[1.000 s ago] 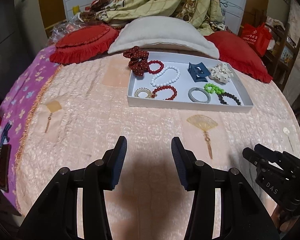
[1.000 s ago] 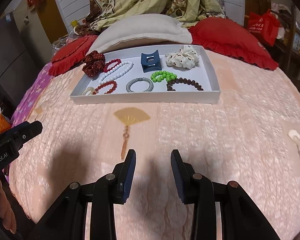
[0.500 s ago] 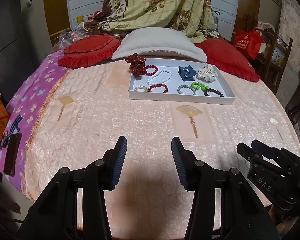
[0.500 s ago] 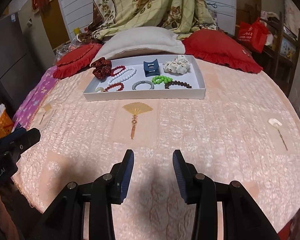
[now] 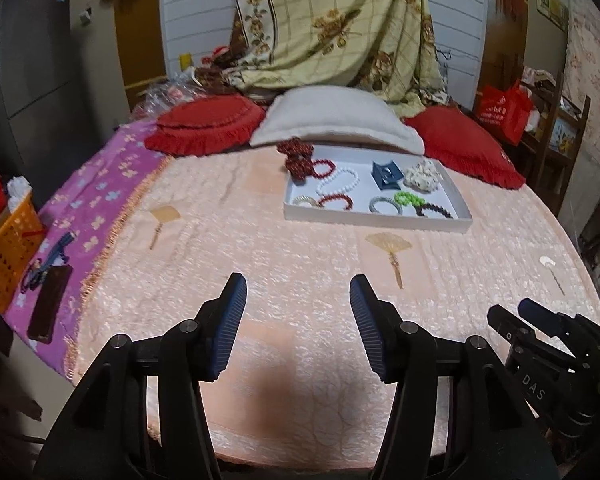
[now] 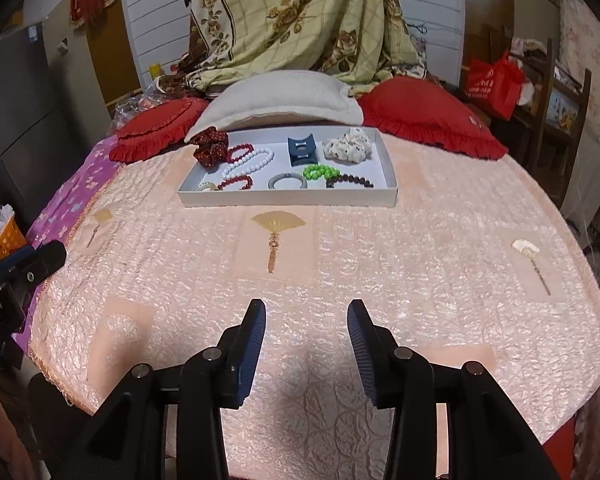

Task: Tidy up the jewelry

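A white tray (image 5: 374, 220) (image 6: 288, 199) lies far back on the pink bedspread. It holds a dark red scrunchie (image 6: 210, 146), a white bead bracelet (image 6: 248, 162), red bead bracelets (image 6: 238, 181), a blue clip (image 6: 302, 151), a spotted white scrunchie (image 6: 350, 147), a grey bangle (image 6: 287, 181), a green bead bracelet (image 6: 320, 171) and a dark bead bracelet (image 6: 350, 180). My left gripper (image 5: 298, 300) and right gripper (image 6: 306, 322) are open and empty, hovering over the bed's near edge, far from the tray.
Red cushions (image 5: 204, 128) (image 6: 428, 118) and a white pillow (image 6: 276, 98) lie behind the tray. A purple cloth (image 5: 80, 216) covers the bed's left side. An orange basket (image 5: 8, 252) stands at the left. A wooden chair with a red bag (image 6: 492, 80) is at the right.
Both grippers have pulled back from the tray toward the bed's near edge and risen. The tray looks smaller and farther. Both stay open and empty.
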Demonstrator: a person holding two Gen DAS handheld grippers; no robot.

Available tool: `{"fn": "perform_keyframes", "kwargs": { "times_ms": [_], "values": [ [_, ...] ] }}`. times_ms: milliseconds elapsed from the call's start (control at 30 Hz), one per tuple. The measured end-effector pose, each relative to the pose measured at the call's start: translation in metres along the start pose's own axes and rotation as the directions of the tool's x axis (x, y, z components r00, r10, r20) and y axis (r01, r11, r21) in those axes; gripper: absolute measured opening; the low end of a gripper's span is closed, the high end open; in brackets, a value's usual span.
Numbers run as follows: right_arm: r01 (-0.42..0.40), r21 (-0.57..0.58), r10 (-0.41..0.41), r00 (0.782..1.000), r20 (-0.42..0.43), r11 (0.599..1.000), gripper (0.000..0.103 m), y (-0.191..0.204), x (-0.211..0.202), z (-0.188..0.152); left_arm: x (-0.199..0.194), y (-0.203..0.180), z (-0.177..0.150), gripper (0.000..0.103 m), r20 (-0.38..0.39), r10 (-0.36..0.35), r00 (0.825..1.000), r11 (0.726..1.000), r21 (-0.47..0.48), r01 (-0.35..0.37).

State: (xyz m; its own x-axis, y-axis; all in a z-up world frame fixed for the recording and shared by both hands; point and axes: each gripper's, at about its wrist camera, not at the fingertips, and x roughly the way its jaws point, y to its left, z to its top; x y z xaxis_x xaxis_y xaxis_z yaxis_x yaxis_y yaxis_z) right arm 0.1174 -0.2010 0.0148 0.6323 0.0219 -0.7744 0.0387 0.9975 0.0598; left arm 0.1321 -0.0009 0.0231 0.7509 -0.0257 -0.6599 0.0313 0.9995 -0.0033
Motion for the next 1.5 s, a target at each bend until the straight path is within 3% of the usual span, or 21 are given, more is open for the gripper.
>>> {"fn": "perform_keyframes", "kwargs": {
  "times_ms": [133,333,467,567,1133,1500],
  "values": [
    [0.004,-0.003,-0.004,1.0,0.01,1.0,0.041,0.002,-0.003,0.0,-0.006,0.002,0.0,0.056,0.025,0.024,0.999,1.0,0.013,-0.024],
    [0.011,0.0,-0.011,1.0,0.015,1.0,0.041,0.002,-0.006,0.0,-0.02,0.005,-0.002,0.079,0.139,0.072,0.988,0.997,0.001,-0.073],
    [0.011,0.003,-0.011,1.0,0.014,1.0,0.041,0.002,-0.005,-0.001,-0.03,0.01,-0.003,0.082,0.226,0.121,0.967,0.993,-0.02,-0.12],
    [0.01,0.003,-0.01,1.0,0.015,1.0,0.041,0.001,-0.005,-0.001,-0.035,0.015,-0.003,0.083,0.246,0.11,0.963,0.994,-0.038,-0.104],
    [0.048,-0.013,-0.047,0.998,0.036,0.999,0.041,0.008,-0.005,-0.004,-0.033,0.011,-0.007,0.083,0.189,0.03,0.982,0.999,-0.017,-0.027],
    [0.065,-0.001,-0.065,0.998,0.023,0.998,0.042,0.006,0.003,-0.007,-0.008,0.004,-0.013,0.083,0.076,0.042,0.996,0.999,0.012,-0.043]
  ]
}}
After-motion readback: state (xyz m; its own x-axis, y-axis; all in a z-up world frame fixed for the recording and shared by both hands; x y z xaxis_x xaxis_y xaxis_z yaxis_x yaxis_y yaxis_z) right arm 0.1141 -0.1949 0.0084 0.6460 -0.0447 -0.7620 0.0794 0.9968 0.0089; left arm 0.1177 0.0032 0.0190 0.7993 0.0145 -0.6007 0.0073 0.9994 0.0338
